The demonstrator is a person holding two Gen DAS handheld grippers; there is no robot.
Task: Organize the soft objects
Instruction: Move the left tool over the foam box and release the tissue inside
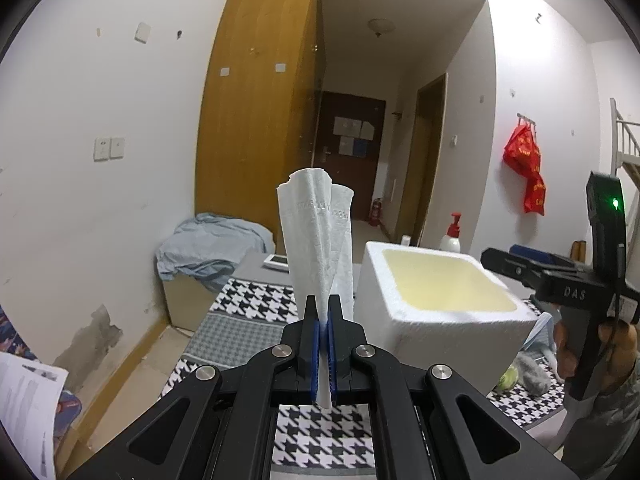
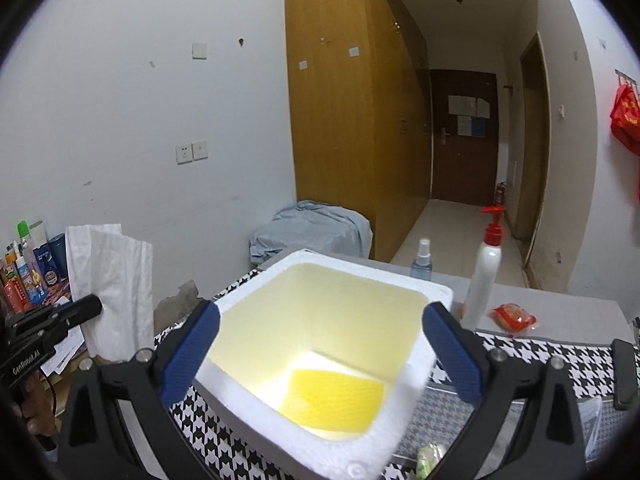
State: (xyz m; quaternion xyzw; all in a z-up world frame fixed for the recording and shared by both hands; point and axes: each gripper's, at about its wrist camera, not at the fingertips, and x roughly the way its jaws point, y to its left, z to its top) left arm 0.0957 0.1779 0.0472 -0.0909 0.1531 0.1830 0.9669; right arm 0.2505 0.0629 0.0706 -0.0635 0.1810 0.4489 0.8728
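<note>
Left wrist view. The left gripper (image 1: 323,312) was clenched on a folded white paper towel (image 1: 318,236), its blue fingers (image 1: 315,344) pressed flat on the lower end. The towel's long axis ran straight out along the fingers, its free end fanned upward; embossed lettering on it was too faint to read. The white foam box (image 1: 436,312) stood open-topped on the houndstooth-covered desk (image 1: 256,300), to the right of the held towel and slightly beyond it. The right gripper (image 1: 560,280) appeared at the right edge above the box's far side, its body marked "DAS", a green light showing. A grey plush item (image 1: 532,376) and a small green item lay on the desk beside the box's right base; what they were could not be told.

Right wrist view. The right gripper (image 2: 320,344) was released, its fingers (image 2: 192,348) spread wide either side of the foam box (image 2: 256,304), grasping nothing. Inside, a yellow sponge-like pad (image 2: 332,400) lay on the bottom. The left gripper (image 2: 52,328), marked "GenRobot.AI", stood left of the box with the paper towel (image 2: 112,288) upright. A pump bottle (image 2: 484,276), a spray bottle (image 2: 422,260) and a red packet (image 2: 514,318) sat behind the box; no label legible.

Judgement: the coming move turned on carrying the towel rightward over the box's mouth; the left hand alone held it, and the right stood nearer the box.
</note>
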